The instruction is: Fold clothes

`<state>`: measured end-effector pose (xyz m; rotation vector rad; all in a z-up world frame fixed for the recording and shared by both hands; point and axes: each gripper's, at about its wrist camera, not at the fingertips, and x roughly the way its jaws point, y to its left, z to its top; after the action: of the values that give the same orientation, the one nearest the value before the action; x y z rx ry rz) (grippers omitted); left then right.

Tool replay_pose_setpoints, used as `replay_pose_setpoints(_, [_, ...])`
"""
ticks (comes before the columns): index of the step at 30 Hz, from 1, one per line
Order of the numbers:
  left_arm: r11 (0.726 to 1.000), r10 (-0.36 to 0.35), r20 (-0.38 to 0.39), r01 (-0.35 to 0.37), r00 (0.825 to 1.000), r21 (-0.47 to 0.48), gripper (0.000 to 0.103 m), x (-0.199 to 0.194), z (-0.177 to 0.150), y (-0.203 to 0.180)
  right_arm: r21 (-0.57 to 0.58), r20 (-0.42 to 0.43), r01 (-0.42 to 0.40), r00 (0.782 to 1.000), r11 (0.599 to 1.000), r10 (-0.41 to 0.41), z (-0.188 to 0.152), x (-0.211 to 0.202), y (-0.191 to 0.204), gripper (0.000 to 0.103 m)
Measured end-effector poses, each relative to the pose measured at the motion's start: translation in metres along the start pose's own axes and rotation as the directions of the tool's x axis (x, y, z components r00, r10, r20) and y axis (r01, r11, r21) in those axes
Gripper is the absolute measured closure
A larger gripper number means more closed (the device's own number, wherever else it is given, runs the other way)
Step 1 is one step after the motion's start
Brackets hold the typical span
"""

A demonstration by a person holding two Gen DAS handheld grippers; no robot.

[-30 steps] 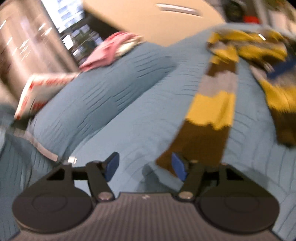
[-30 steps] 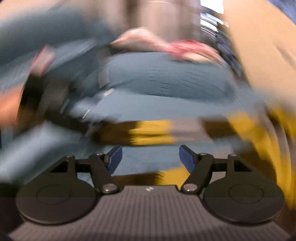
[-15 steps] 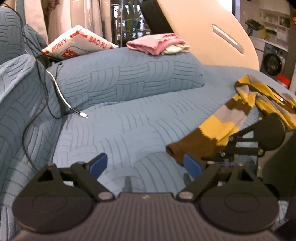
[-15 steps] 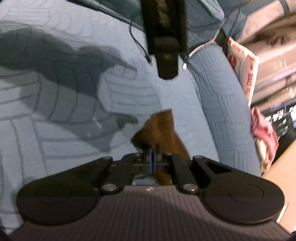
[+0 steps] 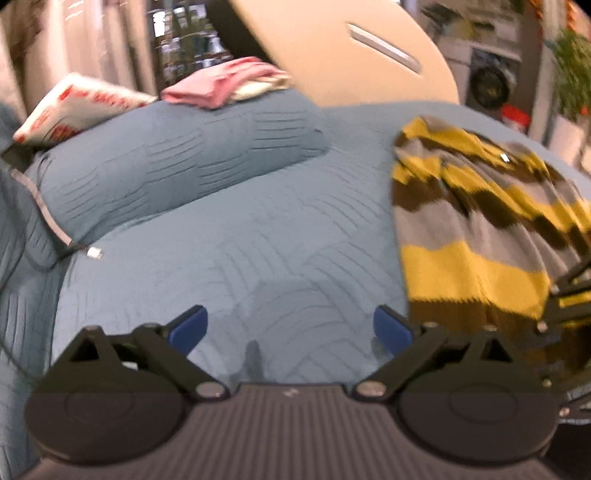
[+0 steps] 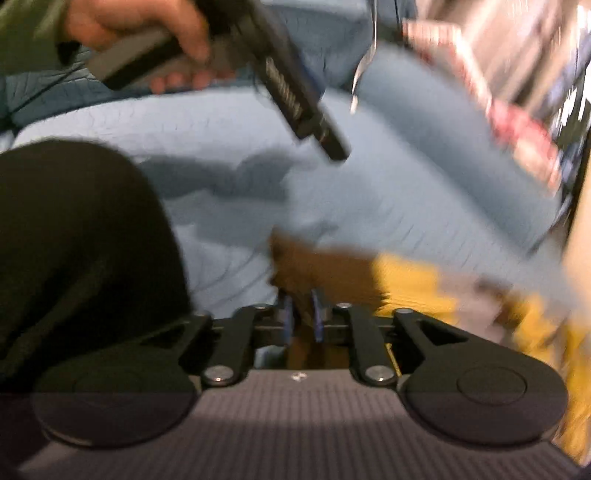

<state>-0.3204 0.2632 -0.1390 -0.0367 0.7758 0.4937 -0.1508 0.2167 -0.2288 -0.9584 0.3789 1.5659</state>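
Note:
A sweater [image 5: 461,229] striped yellow, grey and brown lies bunched on the right of the blue bed cover [image 5: 258,240]. My left gripper [image 5: 290,328] hovers over bare cover to its left. Its jaws are opening wide and nothing is between them. My right gripper [image 6: 301,314] has the brown cuff of the sweater's sleeve [image 6: 332,273] between its blue pads, and its jaws are opening a little. The yellow stripe trails off to the right, blurred. A hand [image 6: 140,22] holds the left tool's body [image 6: 295,96] above the cover.
A blue pillow [image 5: 166,177] lies at the back left with a folded pink garment [image 5: 225,81] and a red-and-white cushion [image 5: 74,107] on it. A cable plug [image 5: 94,253] lies by the pillow. A tan board [image 5: 332,48] leans behind. A dark-clothed leg [image 6: 74,240] fills the left.
The right gripper closed on the brown cuff and drew the sleeve back toward the sweater. The left gripper's jaws widened and it swung left, off the sleeve.

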Motion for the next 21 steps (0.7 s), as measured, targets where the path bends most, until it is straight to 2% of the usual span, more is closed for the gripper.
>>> replay_pose_setpoints(2, [0.999, -0.007, 0.011, 0.007, 1.000, 0.033, 0.001, -0.002, 0.003, -0.013, 0.147, 0.092, 0.003, 0.996, 0.989, -0.017, -0.004, -0.023, -0.010, 0.075])
replay_pose_setpoints(3, [0.999, -0.014, 0.012, 0.014, 1.000, 0.036, 0.001, -0.002, 0.006, -0.018, 0.192, 0.125, 0.010, 0.992, 0.981, -0.034, -0.007, -0.034, -0.014, 0.064])
replay_pose_setpoints(4, [0.999, -0.018, 0.012, 0.018, 1.000, 0.037, 0.001, -0.001, 0.010, -0.023, 0.259, 0.166, 0.037, 0.983, 0.965, -0.082, -0.014, -0.051, -0.020, 0.052])
replay_pose_setpoints(5, [0.999, -0.018, 0.011, 0.018, 1.000, 0.039, 0.000, -0.001, 0.012, -0.027, 0.325, 0.205, 0.060, 0.970, 0.944, -0.132, -0.020, -0.068, -0.026, 0.047])
replay_pose_setpoints(7, [0.998, -0.019, 0.005, 0.019, 1.000, 0.053, 0.000, 0.003, 0.022, -0.040, 0.393, 0.217, 0.114, 0.953, 0.912, -0.212, -0.032, -0.087, -0.033, 0.033])
replay_pose_setpoints(9, [0.997, -0.036, -0.009, 0.036, 0.999, 0.063, 0.000, 0.007, 0.033, -0.054, 0.480, 0.129, 0.275, 0.918, 0.833, -0.376, -0.060, -0.109, -0.046, 0.033])
replay_pose_setpoints(10, [0.997, -0.057, -0.013, 0.058, 0.998, 0.059, 0.000, 0.009, 0.041, -0.065, 0.506, 0.083, 0.324, 0.904, 0.799, -0.419, -0.070, -0.113, -0.051, 0.033])
replay_pose_setpoints(11, [0.996, -0.073, -0.017, 0.073, 0.997, 0.053, 0.000, 0.011, 0.046, -0.074, 0.554, -0.007, 0.397, 0.881, 0.732, -0.473, -0.091, -0.121, -0.059, 0.033])
replay_pose_setpoints(12, [0.996, -0.080, -0.022, 0.081, 0.997, 0.048, 0.000, 0.012, 0.049, -0.079, 0.592, -0.090, 0.452, 0.860, 0.668, -0.502, -0.113, -0.129, -0.066, 0.033])
replay_pose_setpoints(13, [0.994, -0.095, -0.037, 0.097, 0.995, 0.040, 0.000, 0.016, 0.055, -0.091, 0.605, -0.110, 0.463, 0.854, 0.647, -0.508, -0.122, -0.133, -0.067, 0.033])
replay_pose_setpoints(15, [0.992, -0.115, -0.049, 0.118, 0.992, 0.049, 0.000, 0.021, 0.062, -0.110, 0.654, -0.184, 0.504, 0.829, 0.564, -0.528, -0.152, -0.148, -0.071, 0.033])
replay_pose_setpoints(17, [0.989, -0.126, -0.051, 0.129, 0.991, 0.070, 0.000, 0.027, 0.068, -0.128, 0.706, -0.258, 0.546, 0.792, 0.451, -0.554, -0.185, -0.163, -0.069, 0.033])
replay_pose_setpoints(18, [0.988, -0.130, -0.063, 0.135, 0.989, 0.071, 0.000, 0.031, 0.071, -0.136, 0.717, -0.279, 0.551, 0.788, 0.426, -0.549, -0.193, -0.162, -0.069, 0.033])
replay_pose_setpoints(21, [0.985, -0.147, -0.111, 0.156, 0.983, 0.078, 0.000, 0.047, 0.077, -0.161, 0.755, -0.339, 0.541, 0.805, 0.371, -0.486, -0.223, -0.155, -0.067, 0.033])
